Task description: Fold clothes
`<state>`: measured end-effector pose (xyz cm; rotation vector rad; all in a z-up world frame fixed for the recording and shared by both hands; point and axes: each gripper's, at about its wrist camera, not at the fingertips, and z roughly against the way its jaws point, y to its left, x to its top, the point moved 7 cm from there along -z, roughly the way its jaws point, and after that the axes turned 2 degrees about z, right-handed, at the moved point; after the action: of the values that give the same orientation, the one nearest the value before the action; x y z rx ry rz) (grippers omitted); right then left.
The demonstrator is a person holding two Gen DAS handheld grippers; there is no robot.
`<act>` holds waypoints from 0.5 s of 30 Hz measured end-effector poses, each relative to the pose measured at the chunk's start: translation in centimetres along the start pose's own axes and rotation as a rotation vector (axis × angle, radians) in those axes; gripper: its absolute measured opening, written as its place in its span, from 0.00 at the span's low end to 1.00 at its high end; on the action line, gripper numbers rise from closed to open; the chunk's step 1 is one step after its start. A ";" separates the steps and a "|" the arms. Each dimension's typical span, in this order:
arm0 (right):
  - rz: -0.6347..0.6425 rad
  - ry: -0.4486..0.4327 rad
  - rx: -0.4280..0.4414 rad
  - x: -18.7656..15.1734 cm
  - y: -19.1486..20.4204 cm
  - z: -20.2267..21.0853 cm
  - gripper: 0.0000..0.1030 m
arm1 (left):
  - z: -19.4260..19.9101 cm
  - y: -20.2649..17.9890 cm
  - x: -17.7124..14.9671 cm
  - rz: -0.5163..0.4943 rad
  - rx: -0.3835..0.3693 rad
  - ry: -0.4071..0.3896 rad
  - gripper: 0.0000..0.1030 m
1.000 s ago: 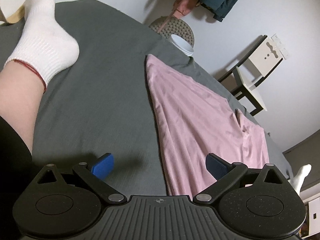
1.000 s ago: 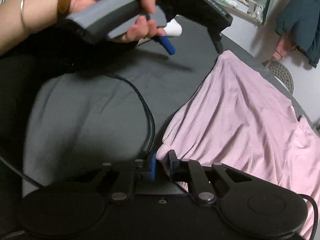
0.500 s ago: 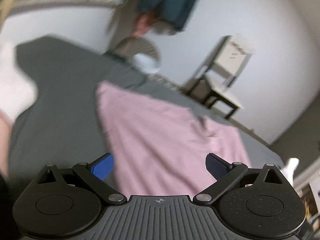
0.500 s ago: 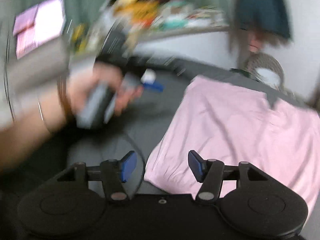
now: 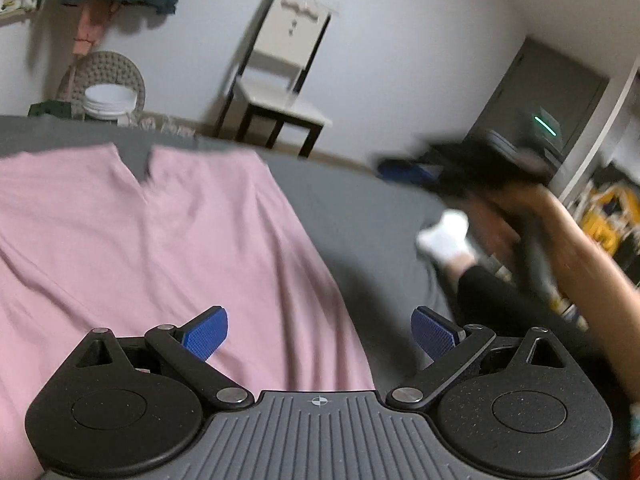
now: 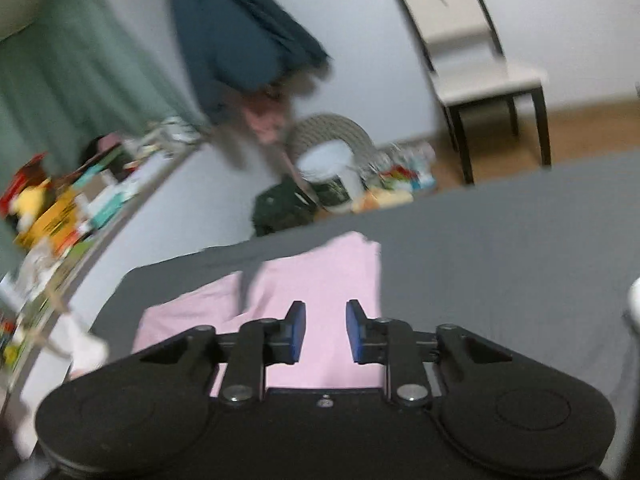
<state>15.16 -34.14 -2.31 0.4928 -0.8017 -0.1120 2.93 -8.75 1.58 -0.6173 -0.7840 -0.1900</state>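
A pink ribbed garment (image 5: 132, 248) lies spread flat on the grey bed sheet (image 5: 360, 216). My left gripper (image 5: 320, 336) hovers over the garment's near right edge, open wide, with nothing between its blue pads (image 5: 206, 338). In the left wrist view the right gripper (image 5: 400, 170) appears blurred at the upper right, held in a person's hand (image 5: 520, 216) above the bed. The right wrist view shows the right gripper (image 6: 326, 332) raised over the pink garment (image 6: 320, 280), its pads a narrow gap apart and holding nothing.
A person's white-socked foot (image 5: 444, 240) and black-clad leg rest on the bed at right. Beyond the bed stand a white chair (image 5: 280, 92), a wicker seat with a white tub (image 5: 108, 98), a hanging dark jacket (image 6: 240, 32) and a cluttered shelf (image 6: 60, 208).
The right gripper was shut on the garment's near corner; it has let go, lifted and swung away. The left gripper has swung right across the garment, staying open.
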 end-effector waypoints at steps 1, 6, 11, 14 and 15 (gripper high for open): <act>-0.037 0.018 -0.007 0.6 -1.1 -2.2 0.21 | -0.9 -0.9 -0.7 -0.010 -0.001 -0.006 0.96; -0.094 0.086 -0.045 3.2 -4.4 -11.3 0.21 | -5.0 -3.9 -3.9 -0.015 -0.036 -0.034 0.96; -0.007 0.109 -0.035 4.7 -3.8 -15.7 0.21 | -6.6 -2.4 -5.3 0.047 -0.024 0.003 0.96; -0.011 0.133 -0.022 4.5 -3.9 -17.6 0.21 | -6.6 -0.8 -6.1 0.096 -0.003 0.023 0.96; -0.003 0.143 -0.026 4.4 -3.8 -18.3 0.21 | -6.4 -0.6 -6.4 0.098 0.000 0.019 0.96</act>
<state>31.55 -31.74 -11.93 0.4723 -0.6586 -0.0888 2.12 -13.40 -6.17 -0.6514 -0.7332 -0.1059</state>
